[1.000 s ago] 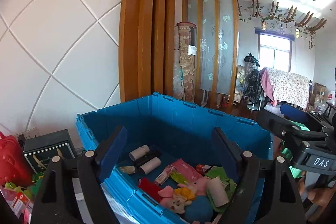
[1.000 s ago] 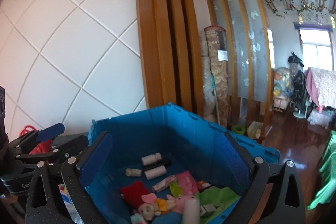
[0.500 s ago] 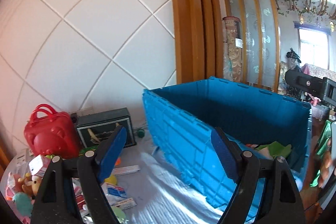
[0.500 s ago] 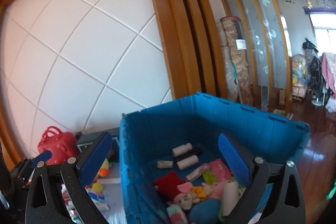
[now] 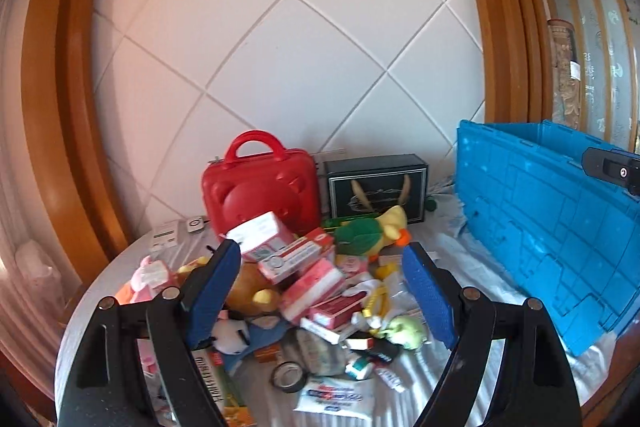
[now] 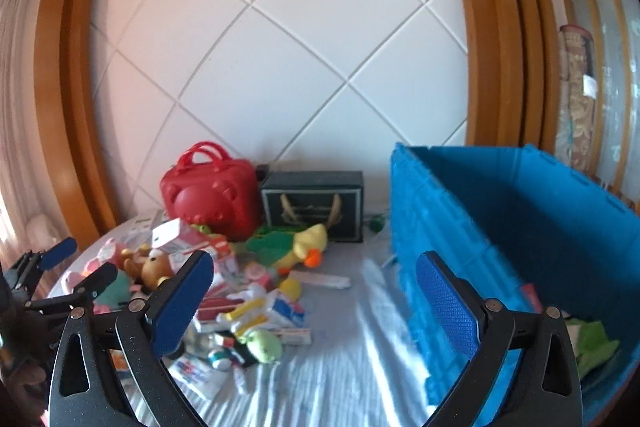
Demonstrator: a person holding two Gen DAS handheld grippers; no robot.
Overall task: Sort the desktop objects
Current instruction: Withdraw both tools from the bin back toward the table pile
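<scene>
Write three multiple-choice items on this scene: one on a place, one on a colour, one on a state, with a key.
1. Where is the dark green box?
A. right of the red case
B. inside the crate
C. under the duck
2. What colour is the crate?
A. red
B. blue
C. white
3. How is the left gripper?
A. shut on a toy
B. open, holding nothing
C. shut on a box

Key: 1 A, the box stands beside the case at the wall. 2 B, its walls are blue. 3 B, its pads stand wide apart above the pile.
</scene>
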